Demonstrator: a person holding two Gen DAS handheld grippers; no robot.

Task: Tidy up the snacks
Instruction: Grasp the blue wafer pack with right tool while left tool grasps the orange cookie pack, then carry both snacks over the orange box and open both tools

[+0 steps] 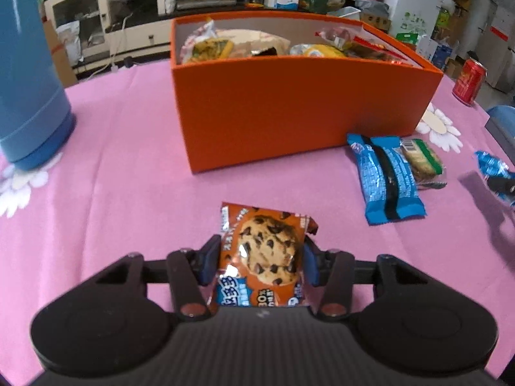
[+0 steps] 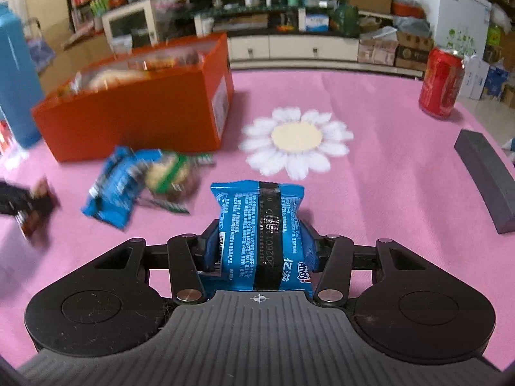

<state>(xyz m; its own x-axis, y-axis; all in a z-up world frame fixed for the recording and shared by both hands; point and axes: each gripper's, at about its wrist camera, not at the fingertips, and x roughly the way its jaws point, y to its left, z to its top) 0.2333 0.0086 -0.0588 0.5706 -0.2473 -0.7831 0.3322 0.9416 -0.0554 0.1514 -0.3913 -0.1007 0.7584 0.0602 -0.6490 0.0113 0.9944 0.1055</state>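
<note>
Left gripper: the left gripper (image 1: 261,259) is closed to packet width on a brown cookie packet (image 1: 264,254), which is pinched at its two side edges between the blue pads; the packet's printed face is turned up and its far end projects forward beyond the fingertips.

Right gripper: the right gripper (image 2: 260,241) is likewise closed on a blue biscuit packet (image 2: 261,231), seam side up, with its long axis running straight ahead along the fingers.

Height: both packets are judged to be held just above the pink tablecloth (image 1: 128,167), not resting on it, though this cannot be told for certain.

Loose snacks: a second blue packet (image 1: 388,180) and a green-banded biscuit pack (image 1: 423,160), touching one another, are seen lying on the cloth just beside the near right corner of the box.

Key relation: the orange box (image 1: 289,112) lies directly ahead of the left gripper and ahead-left of the right one; its long side is presented to the left gripper, which is judged the nearer. The box is already partly filled.

Coming move: a lift over the near wall is judged to be needed before either packet is released.

Beyond: a red can (image 2: 441,83) stands well apart at the far right.
</note>
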